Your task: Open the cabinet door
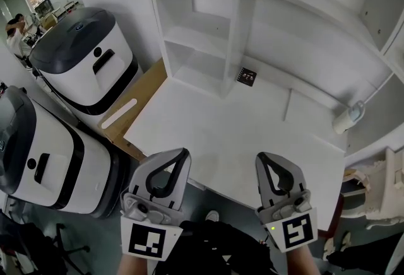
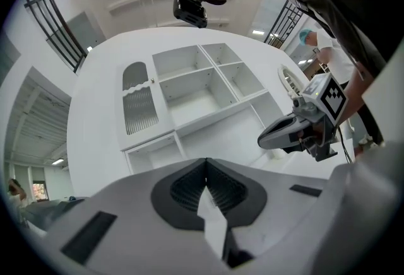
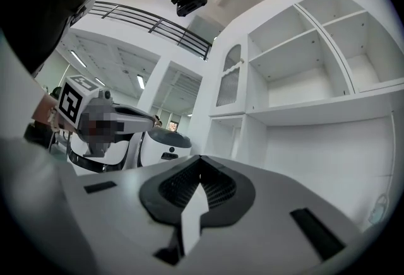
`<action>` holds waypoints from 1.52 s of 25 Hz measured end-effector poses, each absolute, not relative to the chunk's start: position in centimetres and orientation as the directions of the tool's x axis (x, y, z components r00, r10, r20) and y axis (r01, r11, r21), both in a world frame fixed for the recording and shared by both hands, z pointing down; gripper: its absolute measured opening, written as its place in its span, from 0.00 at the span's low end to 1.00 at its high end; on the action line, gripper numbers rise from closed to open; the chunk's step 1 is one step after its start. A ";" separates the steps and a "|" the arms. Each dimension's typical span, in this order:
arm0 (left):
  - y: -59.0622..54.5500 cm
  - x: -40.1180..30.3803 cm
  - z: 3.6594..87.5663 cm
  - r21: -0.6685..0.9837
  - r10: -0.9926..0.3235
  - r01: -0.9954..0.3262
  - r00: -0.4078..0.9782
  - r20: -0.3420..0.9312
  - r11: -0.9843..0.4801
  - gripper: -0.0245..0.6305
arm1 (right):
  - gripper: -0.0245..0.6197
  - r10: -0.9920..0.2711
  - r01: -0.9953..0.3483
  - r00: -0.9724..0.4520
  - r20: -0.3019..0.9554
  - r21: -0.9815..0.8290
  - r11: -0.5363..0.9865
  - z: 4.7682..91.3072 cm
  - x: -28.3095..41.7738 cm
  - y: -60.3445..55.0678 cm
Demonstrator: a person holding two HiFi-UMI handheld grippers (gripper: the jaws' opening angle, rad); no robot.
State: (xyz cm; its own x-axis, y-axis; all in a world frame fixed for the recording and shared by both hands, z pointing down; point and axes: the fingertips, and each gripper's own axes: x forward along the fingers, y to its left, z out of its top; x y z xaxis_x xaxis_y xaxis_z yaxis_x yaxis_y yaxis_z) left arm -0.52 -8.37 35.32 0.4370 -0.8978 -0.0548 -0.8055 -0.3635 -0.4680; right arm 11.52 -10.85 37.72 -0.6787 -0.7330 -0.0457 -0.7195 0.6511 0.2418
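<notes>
The cabinet (image 2: 189, 87) stands at the back of the table (image 1: 208, 135). Its slatted door (image 2: 137, 103) sits high on the left, well apart from both grippers. A reach made as things stand would likely only knock the door, not catch it. The left gripper (image 1: 184, 152) and right gripper (image 1: 261, 157) hover at the table's near edge, and both sets of fingers (image 2: 189, 188) are clenched on nothing.

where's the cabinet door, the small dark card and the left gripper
cabinet door (image 2: 139, 110), left gripper view, its slatted panel
small dark card (image 1: 246, 76), head view, its middle
left gripper (image 1: 182, 154), head view, its closed tips
</notes>
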 end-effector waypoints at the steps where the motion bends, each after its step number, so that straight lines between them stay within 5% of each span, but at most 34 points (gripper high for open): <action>1: -8.4 -0.3 35.3 -0.471 -0.896 -0.802 0.441 -0.053 -0.367 0.04 | 0.04 -0.734 -0.721 -0.678 -0.049 0.241 0.650 37.7 11.6 -10.9; 38: -17.7 0.9 33.4 -0.440 -0.817 -0.753 0.572 -0.070 -0.489 0.04 | 0.04 -0.803 -0.784 -0.590 -0.086 0.295 0.546 34.8 11.5 -17.9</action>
